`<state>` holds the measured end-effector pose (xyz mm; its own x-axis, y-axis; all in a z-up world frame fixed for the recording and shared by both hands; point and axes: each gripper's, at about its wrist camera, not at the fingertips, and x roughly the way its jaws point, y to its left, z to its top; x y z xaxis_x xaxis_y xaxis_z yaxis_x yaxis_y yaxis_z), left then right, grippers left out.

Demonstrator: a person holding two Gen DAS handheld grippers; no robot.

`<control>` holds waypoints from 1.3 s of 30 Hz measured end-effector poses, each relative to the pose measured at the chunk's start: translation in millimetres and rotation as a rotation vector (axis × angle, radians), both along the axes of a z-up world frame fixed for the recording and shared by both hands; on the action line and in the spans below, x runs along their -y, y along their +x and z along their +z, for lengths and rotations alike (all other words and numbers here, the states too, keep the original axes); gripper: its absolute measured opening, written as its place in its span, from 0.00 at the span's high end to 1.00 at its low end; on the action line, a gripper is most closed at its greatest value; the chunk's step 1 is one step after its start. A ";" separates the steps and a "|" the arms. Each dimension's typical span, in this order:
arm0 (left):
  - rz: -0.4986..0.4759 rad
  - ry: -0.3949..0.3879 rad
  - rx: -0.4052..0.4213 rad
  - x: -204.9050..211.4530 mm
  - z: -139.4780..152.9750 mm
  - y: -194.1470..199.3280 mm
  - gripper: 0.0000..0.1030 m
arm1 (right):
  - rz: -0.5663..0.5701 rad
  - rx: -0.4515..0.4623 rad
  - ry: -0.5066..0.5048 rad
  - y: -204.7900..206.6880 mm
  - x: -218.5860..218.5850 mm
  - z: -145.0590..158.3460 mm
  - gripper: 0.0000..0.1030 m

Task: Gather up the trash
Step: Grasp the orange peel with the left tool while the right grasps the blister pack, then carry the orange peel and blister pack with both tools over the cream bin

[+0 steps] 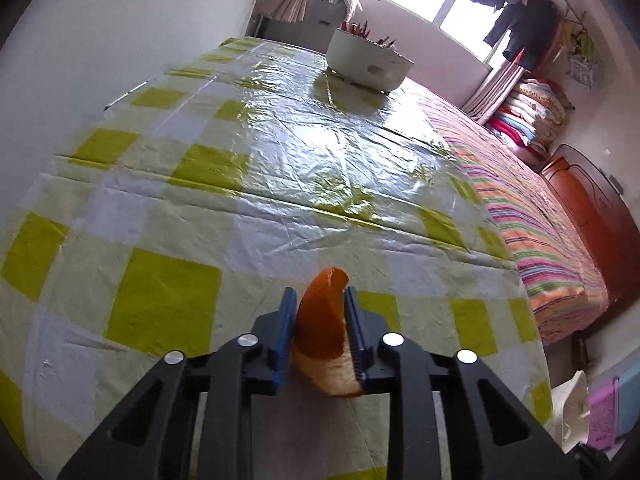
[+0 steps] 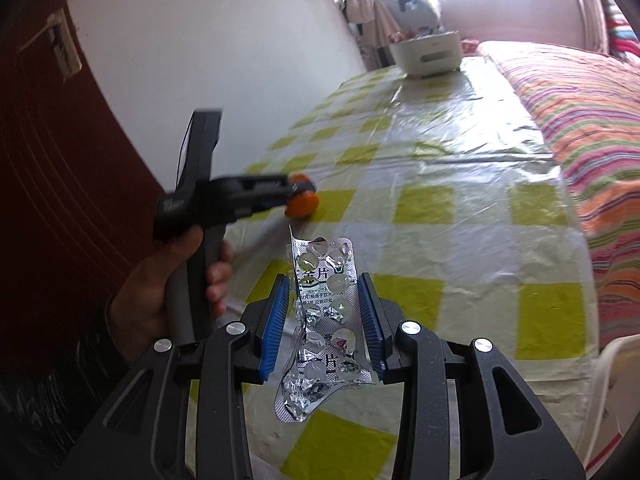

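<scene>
My left gripper [image 1: 318, 300] is shut on a piece of orange peel [image 1: 324, 332], held above the checked tablecloth [image 1: 168, 208]. In the right wrist view the left gripper [image 2: 298, 196] shows at left, blurred, with the orange peel [image 2: 303, 202] at its tip. My right gripper [image 2: 324, 284] is shut on a crumpled, used silver pill blister pack [image 2: 326, 320], held above the near part of the table. A white bin [image 1: 366, 62] with red scraps inside stands at the table's far end; it also shows in the right wrist view [image 2: 426, 56].
A white wall [image 1: 120, 40] runs along the table's left side. A bed with a striped cover [image 1: 540, 224] lies along the right edge. A dark red door [image 2: 60, 160] stands at near left. A white chair [image 2: 608, 392] is at the near right.
</scene>
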<state>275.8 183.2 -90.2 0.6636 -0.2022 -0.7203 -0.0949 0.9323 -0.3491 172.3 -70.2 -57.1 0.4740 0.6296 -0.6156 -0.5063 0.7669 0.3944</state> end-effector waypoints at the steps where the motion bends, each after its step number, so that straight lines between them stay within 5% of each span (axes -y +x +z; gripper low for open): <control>1: -0.007 -0.013 0.002 1.2 0.5 -1.1 0.80 | -0.015 0.007 0.007 0.5 4.8 2.0 0.66; 18: -0.183 -0.087 0.131 83.2 42.8 -47.6 0.80 | -0.240 0.087 0.053 -8.8 91.4 15.7 0.66; 39: -0.375 -0.144 0.125 165.3 52.7 -91.9 0.80 | -0.501 0.176 0.053 -46.8 187.3 25.7 0.66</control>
<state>183.9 18.0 -37.5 0.6053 -0.5392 -0.5856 0.2937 0.8350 -0.4653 125.5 -257.5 -31.4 0.8176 0.3280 -0.4733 -0.1455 0.9129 0.3813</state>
